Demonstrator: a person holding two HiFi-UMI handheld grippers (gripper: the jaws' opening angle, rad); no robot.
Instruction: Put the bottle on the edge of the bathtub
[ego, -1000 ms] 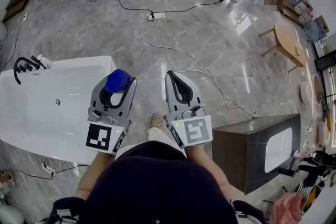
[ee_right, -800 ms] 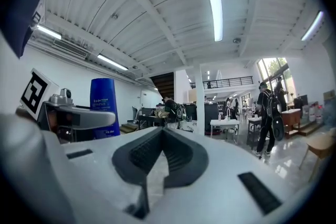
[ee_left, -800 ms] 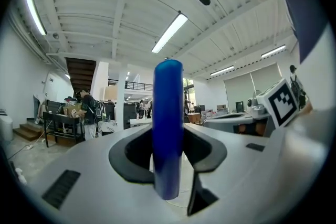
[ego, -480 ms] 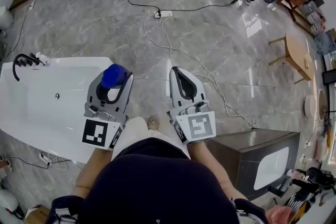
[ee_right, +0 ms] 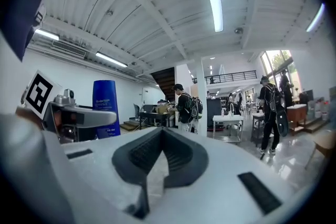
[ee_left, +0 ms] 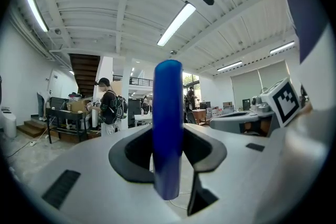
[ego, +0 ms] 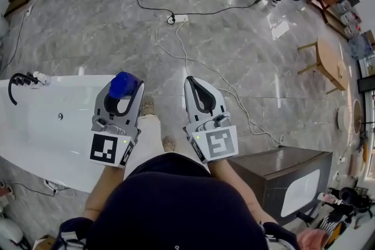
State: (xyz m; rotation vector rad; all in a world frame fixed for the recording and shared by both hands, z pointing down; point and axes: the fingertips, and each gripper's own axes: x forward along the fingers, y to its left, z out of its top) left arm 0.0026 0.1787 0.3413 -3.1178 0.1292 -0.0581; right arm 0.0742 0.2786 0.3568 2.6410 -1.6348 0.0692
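Note:
A blue bottle [ego: 123,82] stands upright between the jaws of my left gripper [ego: 126,91], which is shut on it. In the head view it hangs over the right-hand corner of the white bathtub [ego: 41,146], near the rim. The left gripper view shows the blue bottle [ee_left: 168,113] rising between the dark pads of the left gripper [ee_left: 168,153]. My right gripper [ego: 192,84] is beside it to the right, shut and empty, over the marble floor. From the right gripper [ee_right: 161,136] the blue bottle [ee_right: 106,107] shows at the left.
A black faucet [ego: 17,80] sits at the tub's far left end. White cables and a power strip [ego: 176,19] lie on the floor ahead. A dark cabinet with a white basin [ego: 281,175] stands at the right, a wooden table [ego: 325,58] beyond. People stand at the back.
The view has shifted as the person stepped forward; the tub now lies lower and further left. Both grippers keep their pose, the left still holding the bottle.

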